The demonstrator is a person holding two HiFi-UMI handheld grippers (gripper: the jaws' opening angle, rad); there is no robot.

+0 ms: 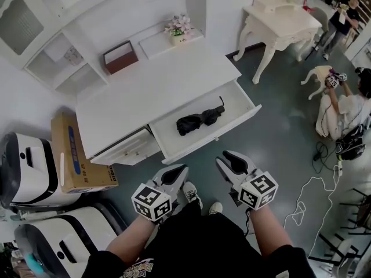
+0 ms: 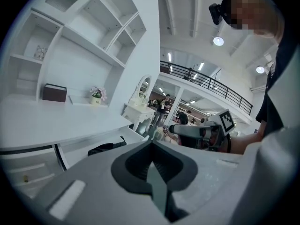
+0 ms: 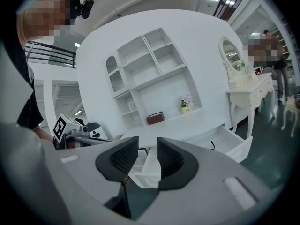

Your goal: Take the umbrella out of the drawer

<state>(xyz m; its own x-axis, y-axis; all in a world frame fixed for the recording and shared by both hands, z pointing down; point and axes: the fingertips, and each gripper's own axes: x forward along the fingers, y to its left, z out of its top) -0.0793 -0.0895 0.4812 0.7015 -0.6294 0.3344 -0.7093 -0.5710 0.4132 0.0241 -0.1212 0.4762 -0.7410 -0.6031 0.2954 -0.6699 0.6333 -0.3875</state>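
Observation:
A black folded umbrella [image 1: 199,121] lies in the open drawer [image 1: 232,126] of the white desk [image 1: 151,91]. Both grippers hover side by side in front of the drawer, short of it and above the floor. My left gripper [image 1: 178,170] is shut, its pads [image 2: 140,165] pressed together with nothing between them. My right gripper [image 1: 228,157] is open by a narrow gap and holds nothing. In the left gripper view the umbrella [image 2: 106,147] shows past the jaws, low on the left. In the right gripper view the open drawer [image 3: 230,143] is on the right, beyond the jaws.
A brown box [image 1: 120,57] and a flower pot [image 1: 178,28] stand at the desk's back. A smaller drawer [image 1: 126,150] sits left of the open one. A cardboard box [image 1: 74,155] and white machines [image 1: 26,169] crowd the left. On the right are a dressing table [image 1: 282,22], people [image 1: 349,106] and floor cables [image 1: 310,198].

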